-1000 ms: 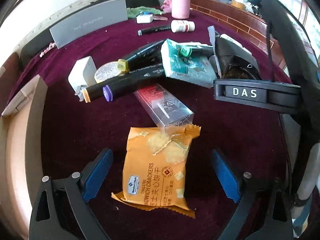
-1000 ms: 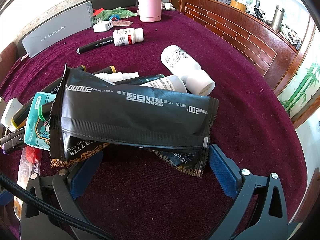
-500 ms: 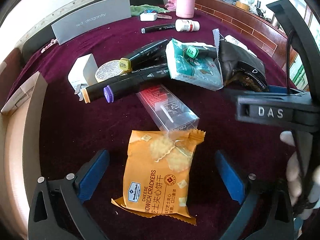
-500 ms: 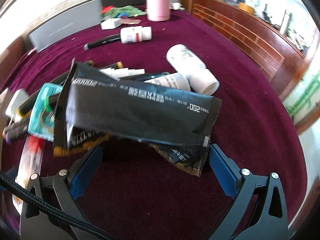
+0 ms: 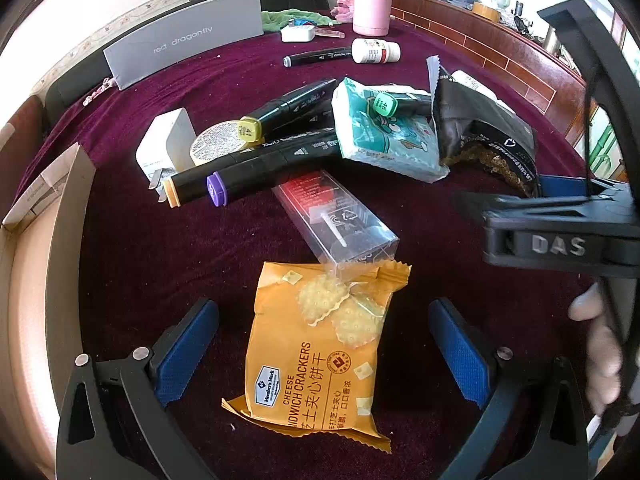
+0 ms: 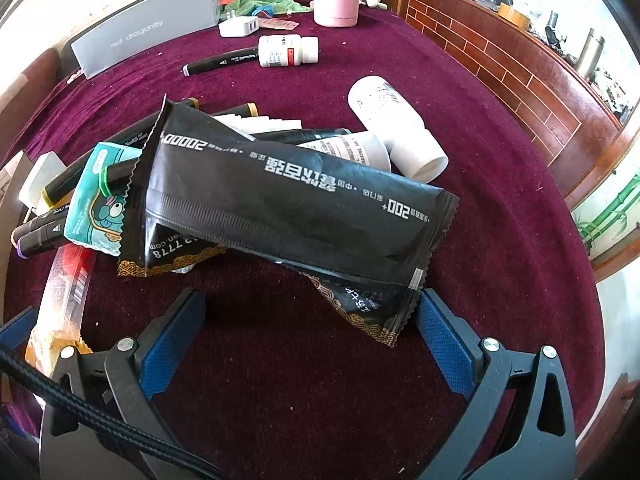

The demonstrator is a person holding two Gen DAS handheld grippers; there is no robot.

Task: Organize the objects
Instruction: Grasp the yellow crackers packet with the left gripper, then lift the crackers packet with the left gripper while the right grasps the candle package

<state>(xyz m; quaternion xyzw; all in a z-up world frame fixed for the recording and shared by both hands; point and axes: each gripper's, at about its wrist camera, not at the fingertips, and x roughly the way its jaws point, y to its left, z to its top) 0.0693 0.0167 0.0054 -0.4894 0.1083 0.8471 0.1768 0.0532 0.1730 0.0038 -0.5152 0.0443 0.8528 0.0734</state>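
An orange cheese cracker packet (image 5: 320,344) lies on the maroon cloth between the fingers of my left gripper (image 5: 324,336), which is open and not touching it. A clear plastic box (image 5: 336,220) overlaps the packet's top. My right gripper (image 6: 310,328) is open; a black snack pouch (image 6: 288,204) lies just ahead of it, its lower corner reaching between the fingers near the right pad (image 6: 444,344). The pouch also shows in the left wrist view (image 5: 484,136). Several markers (image 5: 256,176) and a teal tissue pack (image 5: 384,136) lie in the pile.
A cardboard box (image 5: 44,240) stands at the left edge. White bottles (image 6: 396,128), a pill bottle (image 6: 288,51), a white charger (image 5: 166,146), a grey box (image 5: 184,38) and a pink flask (image 5: 372,0) sit further back. The right gripper's body (image 5: 560,236) crosses the left wrist view.
The right gripper has shifted right and back in the left wrist view. The left gripper has pulled back slightly. Both stay open.
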